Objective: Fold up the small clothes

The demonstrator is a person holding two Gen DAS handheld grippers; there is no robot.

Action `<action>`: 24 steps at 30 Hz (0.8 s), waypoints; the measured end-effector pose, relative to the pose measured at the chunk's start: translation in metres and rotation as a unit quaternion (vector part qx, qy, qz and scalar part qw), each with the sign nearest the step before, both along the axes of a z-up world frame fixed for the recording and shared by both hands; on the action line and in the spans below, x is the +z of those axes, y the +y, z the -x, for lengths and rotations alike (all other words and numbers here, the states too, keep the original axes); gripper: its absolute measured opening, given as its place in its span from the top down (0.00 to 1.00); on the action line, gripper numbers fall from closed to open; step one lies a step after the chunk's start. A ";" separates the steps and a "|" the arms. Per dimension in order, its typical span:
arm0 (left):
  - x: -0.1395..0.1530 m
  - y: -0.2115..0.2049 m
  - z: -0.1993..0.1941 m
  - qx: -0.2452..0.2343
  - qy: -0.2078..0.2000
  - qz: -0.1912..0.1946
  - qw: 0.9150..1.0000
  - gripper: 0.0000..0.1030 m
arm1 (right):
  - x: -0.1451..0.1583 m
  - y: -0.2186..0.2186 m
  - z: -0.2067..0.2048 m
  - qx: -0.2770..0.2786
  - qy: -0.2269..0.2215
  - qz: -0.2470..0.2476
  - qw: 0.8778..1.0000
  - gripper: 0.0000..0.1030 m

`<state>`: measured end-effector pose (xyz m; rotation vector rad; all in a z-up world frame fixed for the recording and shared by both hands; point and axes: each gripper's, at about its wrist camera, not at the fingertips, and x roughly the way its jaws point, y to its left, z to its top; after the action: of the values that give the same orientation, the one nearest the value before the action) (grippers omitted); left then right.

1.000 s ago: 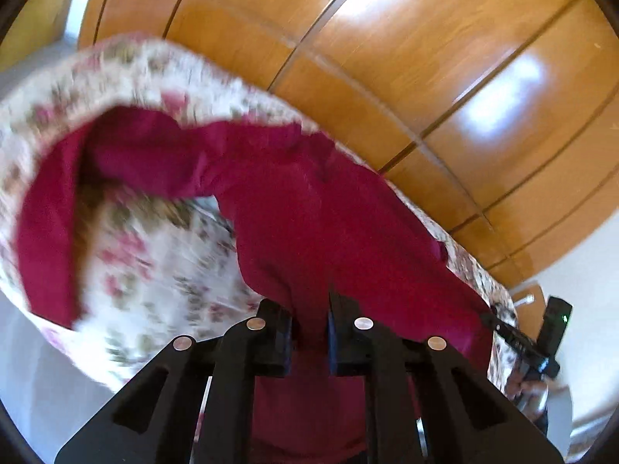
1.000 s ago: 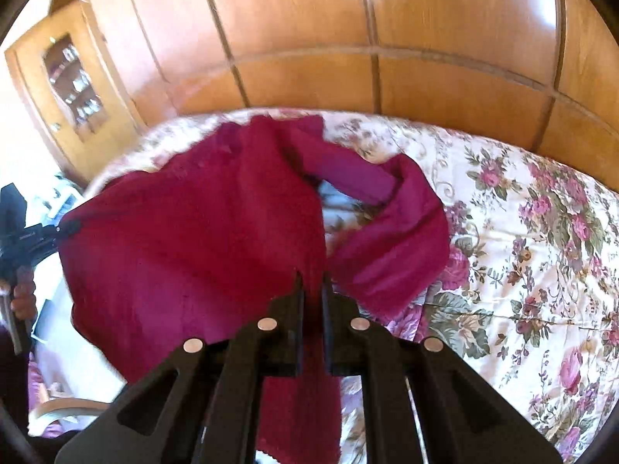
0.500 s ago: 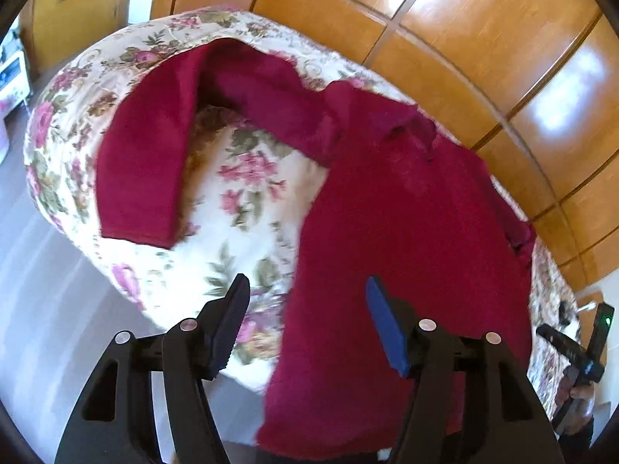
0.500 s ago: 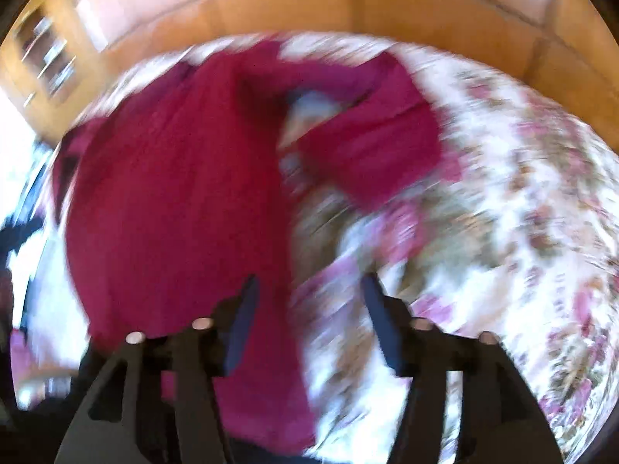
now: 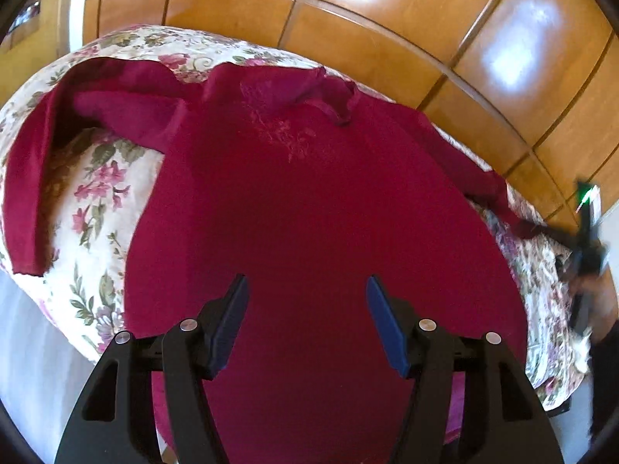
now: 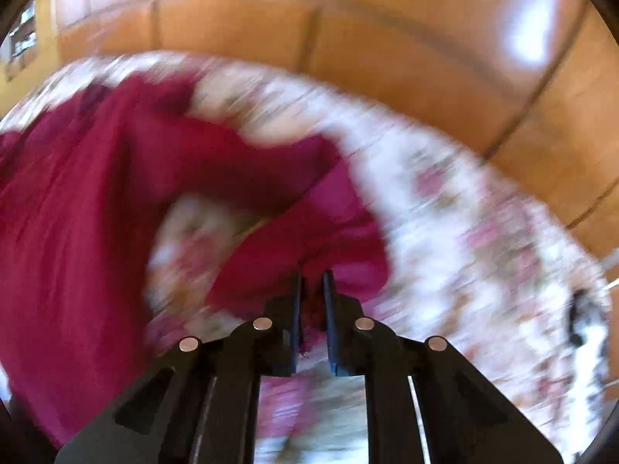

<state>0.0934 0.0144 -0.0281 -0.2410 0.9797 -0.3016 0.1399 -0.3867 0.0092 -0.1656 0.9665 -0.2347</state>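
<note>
A dark red long-sleeved garment (image 5: 309, 201) lies spread front up on a floral bedspread (image 5: 89, 201), collar toward the wooden wall. Its left sleeve (image 5: 27, 178) bends down along the bed's edge. My left gripper (image 5: 305, 290) is open and empty above the garment's lower body. In the blurred right wrist view, my right gripper (image 6: 311, 282) is shut on the end of the right sleeve (image 6: 309, 239), with the garment's body (image 6: 69, 232) to its left. The right gripper also shows as a dark blur at the far right of the left wrist view (image 5: 588, 247).
Wooden wardrobe panels (image 5: 387, 19) stand close behind the bed. The bed's near edge drops to a pale floor (image 5: 35, 367) at the lower left. The floral bedspread (image 6: 483, 251) stretches to the right of the sleeve.
Both grippers let go of the garment's hem and it now lies flat. My left gripper has moved over the body and stays open. My right gripper has moved right and shut on the sleeve.
</note>
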 end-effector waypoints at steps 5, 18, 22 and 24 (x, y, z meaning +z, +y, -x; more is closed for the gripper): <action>-0.005 -0.001 -0.002 0.002 -0.002 -0.006 1.000 0.41 | 0.051 -0.076 -0.033 -0.098 -0.044 0.112 0.988 0.93; 0.008 0.062 0.001 0.103 -0.019 -0.031 0.994 0.38 | 0.006 -0.158 -0.110 -0.223 0.005 0.211 0.952 0.39; 0.015 0.125 0.003 0.204 -0.011 -0.052 0.977 0.36 | 0.007 -0.117 -0.102 -0.182 -0.034 0.208 0.960 0.20; 0.016 0.162 0.007 0.270 -0.006 -0.072 0.960 0.33 | 0.010 -0.085 -0.091 -0.151 -0.064 0.165 0.973 0.15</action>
<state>0.0862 0.1762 -0.0123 -0.3623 0.8819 0.2680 0.2312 -0.4716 0.0189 -0.3037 0.8162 -0.6808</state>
